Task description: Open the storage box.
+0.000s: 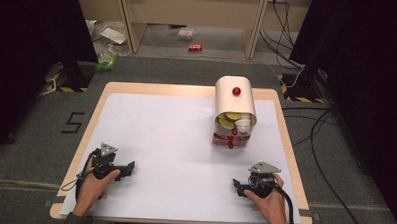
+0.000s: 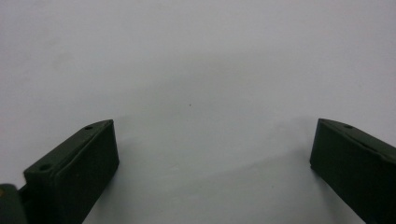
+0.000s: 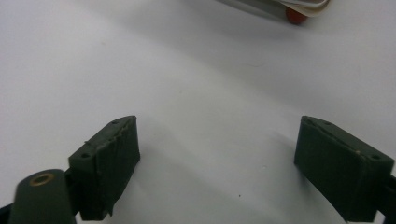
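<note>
The cream container (image 1: 235, 112) with a rounded lid and red knob (image 1: 235, 91) is standing on the far right part of the desk (image 1: 160, 140), showing yellow and white items behind its clear front. Both claws are resting on the near edge, well apart from it. The left claw (image 1: 131, 165) is lying released, its 2 jaws spread wide over bare desk; the right claw (image 1: 235, 184) is likewise gaping and holding nothing. The likely risk: the container is looking tall and light, so a 1-sided push on the lid could be tipping or sliding it, spilling what is inside.
</note>
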Demonstrator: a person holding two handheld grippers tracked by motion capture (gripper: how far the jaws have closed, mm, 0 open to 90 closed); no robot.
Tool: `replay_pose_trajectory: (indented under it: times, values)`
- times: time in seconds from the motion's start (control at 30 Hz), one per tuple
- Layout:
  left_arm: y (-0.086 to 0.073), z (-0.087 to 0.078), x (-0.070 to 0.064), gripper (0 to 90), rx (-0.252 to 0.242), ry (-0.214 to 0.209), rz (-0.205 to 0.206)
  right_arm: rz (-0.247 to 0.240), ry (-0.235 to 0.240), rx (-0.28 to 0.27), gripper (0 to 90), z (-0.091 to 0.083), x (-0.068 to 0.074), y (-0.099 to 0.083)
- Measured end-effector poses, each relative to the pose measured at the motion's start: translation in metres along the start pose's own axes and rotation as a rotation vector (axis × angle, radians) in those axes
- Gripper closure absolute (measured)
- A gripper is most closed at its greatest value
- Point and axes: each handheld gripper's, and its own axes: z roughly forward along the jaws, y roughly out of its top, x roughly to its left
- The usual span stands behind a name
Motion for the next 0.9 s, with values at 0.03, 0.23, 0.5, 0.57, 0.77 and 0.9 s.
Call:
replay_pose_trajectory:
  times: [0.03,0.23,0.5,0.57,0.77,0.9]
  values:
    - [0.000,0.000,0.000,0.1,0.000,0.000,0.000,0.000,0.000,-0.001,15.8,0.000,0.000,0.000]
    - [0.000,0.000,0.000,0.1,0.000,0.000,0.000,-0.005,0.001,-0.022,22.3,-0.004,-0.002,0.002]
    - [0.000,0.000,0.000,0.0,0.001,-0.001,-0.001,0.010,-0.004,-0.096,27.6,-0.014,-0.004,0.006]
    - [0.000,0.000,0.000,0.0,0.001,-0.002,-0.001,0.011,-0.005,-0.112,31.5,-0.017,-0.005,0.007]
    - [0.000,0.000,0.000,0.0,0.001,-0.002,-0.001,0.011,-0.010,-0.194,40.3,-0.030,-0.008,0.018]
    - [0.000,0.000,0.000,0.0,0.001,-0.002,-0.001,-0.008,0.001,-0.221,45.5,-0.038,-0.006,0.026]
